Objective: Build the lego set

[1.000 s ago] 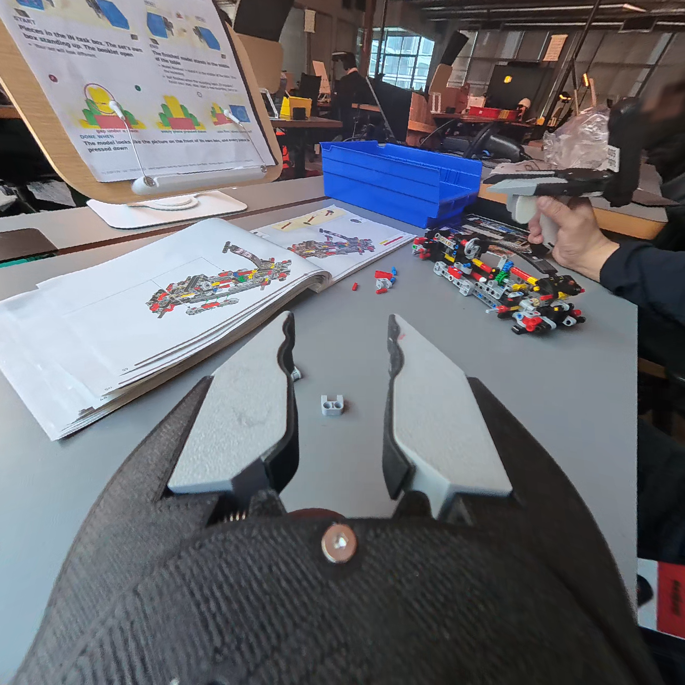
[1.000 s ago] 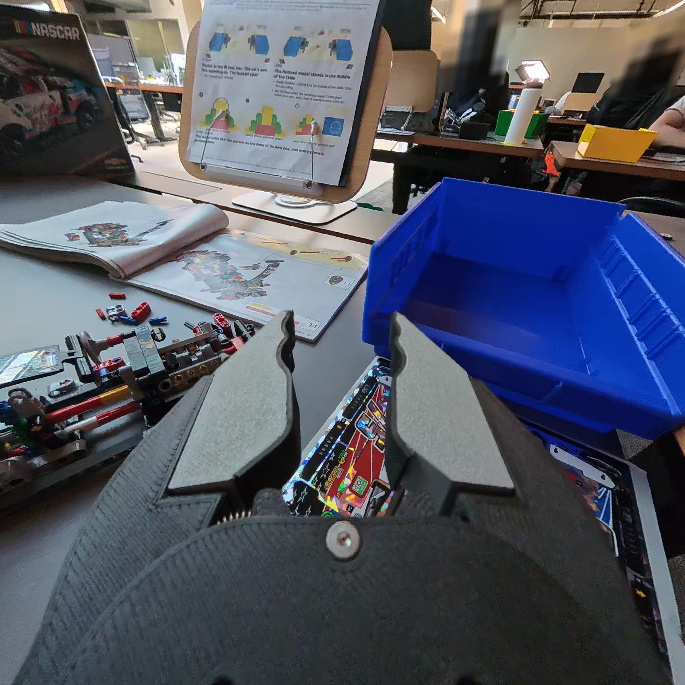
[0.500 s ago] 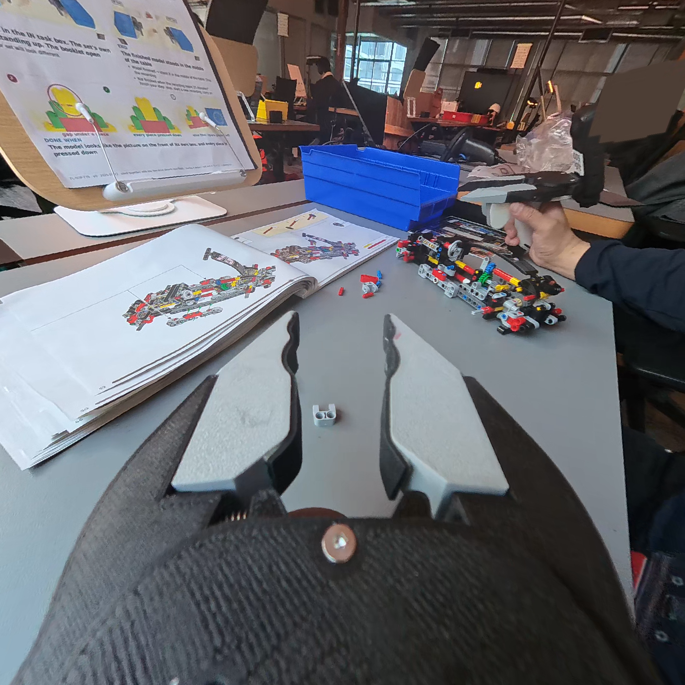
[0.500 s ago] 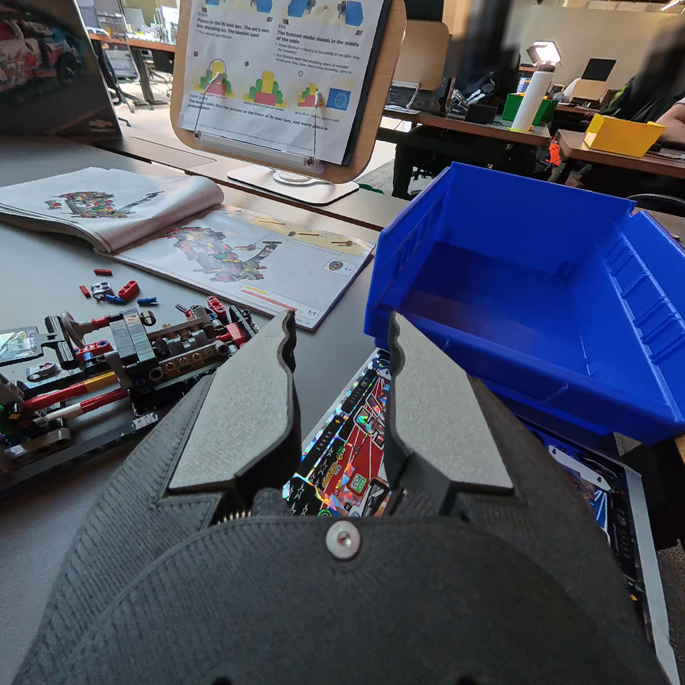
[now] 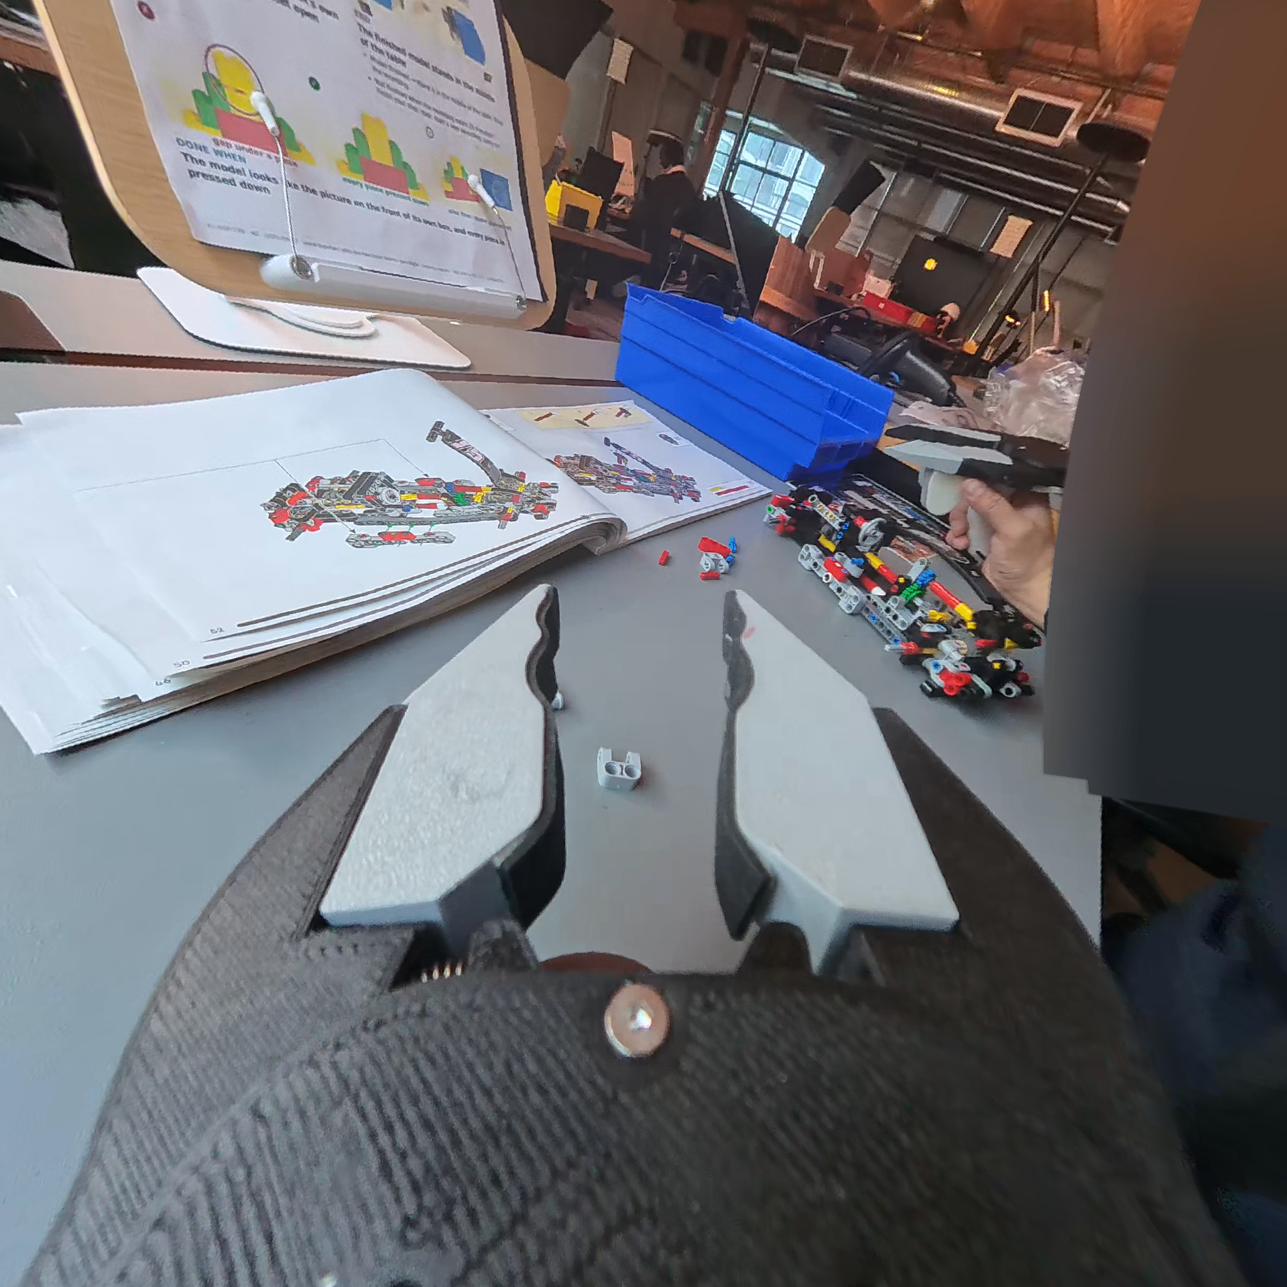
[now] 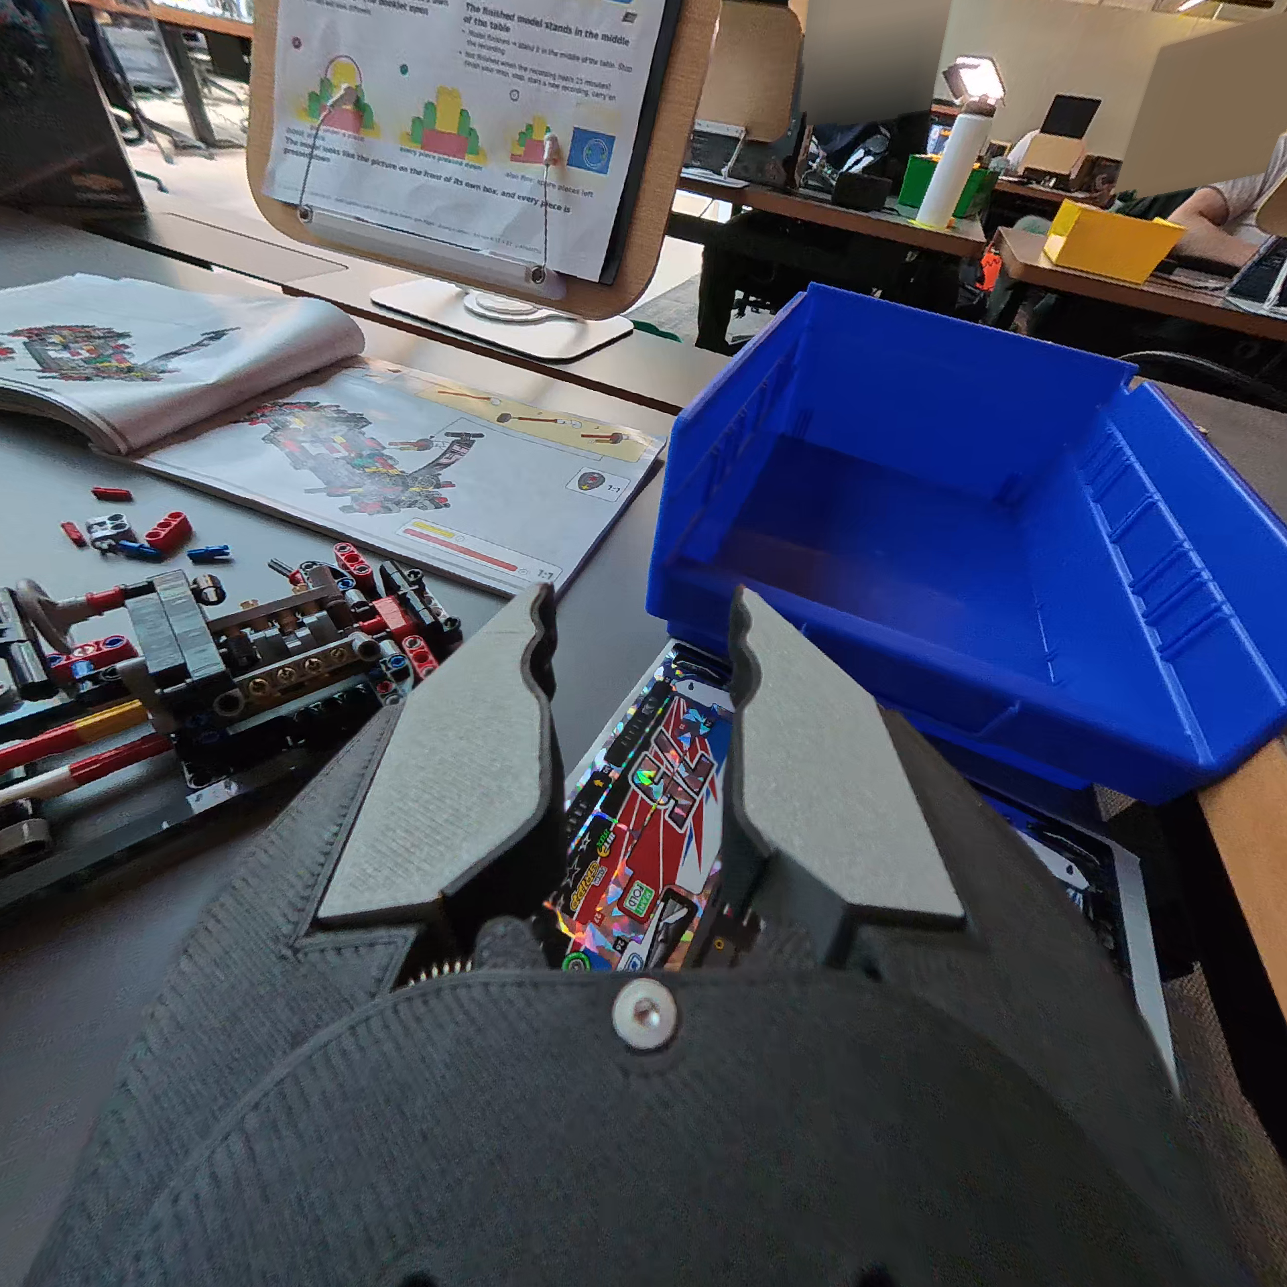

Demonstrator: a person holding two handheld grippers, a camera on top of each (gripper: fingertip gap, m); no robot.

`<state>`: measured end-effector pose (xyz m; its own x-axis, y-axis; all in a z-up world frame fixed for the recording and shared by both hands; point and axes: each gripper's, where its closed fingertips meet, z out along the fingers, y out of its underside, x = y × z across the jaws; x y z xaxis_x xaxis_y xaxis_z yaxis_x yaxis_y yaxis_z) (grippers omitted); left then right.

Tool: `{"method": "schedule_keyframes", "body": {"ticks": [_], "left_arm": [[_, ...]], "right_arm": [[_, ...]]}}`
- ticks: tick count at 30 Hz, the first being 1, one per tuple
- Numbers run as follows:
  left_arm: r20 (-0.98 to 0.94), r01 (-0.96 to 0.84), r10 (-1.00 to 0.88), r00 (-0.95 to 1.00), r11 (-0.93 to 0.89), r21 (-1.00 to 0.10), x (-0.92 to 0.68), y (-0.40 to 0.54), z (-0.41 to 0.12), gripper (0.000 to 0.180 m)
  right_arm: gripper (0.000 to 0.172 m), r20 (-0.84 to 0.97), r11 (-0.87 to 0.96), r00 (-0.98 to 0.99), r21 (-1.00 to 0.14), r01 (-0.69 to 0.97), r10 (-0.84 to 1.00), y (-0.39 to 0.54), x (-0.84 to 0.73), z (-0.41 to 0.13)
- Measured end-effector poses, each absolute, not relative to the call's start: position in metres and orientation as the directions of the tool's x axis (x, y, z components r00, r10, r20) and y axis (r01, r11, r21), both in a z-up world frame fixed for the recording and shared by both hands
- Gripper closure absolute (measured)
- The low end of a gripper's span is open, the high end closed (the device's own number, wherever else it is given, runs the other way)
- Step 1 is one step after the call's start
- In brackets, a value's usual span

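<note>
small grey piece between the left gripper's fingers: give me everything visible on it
The grey piece is a small light-grey plastic connector, blocky, with two round holes side by side on the face towards the camera and a notch in its top. It rests alone on the grey table, between the spread fingers of the left gripper but clear of both pads, touching only the table. A second tiny pale piece peeks out by the left finger.

Each hand-held gripper (image 5: 637, 613) was observed with grey fingers (image 5: 473, 752), wavy black pads, ribbed black body and silver screw (image 5: 635, 1020).
</note>
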<state>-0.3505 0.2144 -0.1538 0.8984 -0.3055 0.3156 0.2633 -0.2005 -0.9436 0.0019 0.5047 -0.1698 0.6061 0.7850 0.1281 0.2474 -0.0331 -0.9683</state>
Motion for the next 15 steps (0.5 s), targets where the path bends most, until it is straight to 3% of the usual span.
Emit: {"method": "schedule_keyframes", "body": {"ticks": [15], "left_arm": [[0.321, 0.266, -0.309, 0.895, -0.206, -0.942, -0.35, 0.215, -0.154, 0.136]], "right_arm": [[0.127, 0.117, -0.01, 0.625, -0.98, 0.197, 0.772, 0.508, 0.008, -0.16]]}}
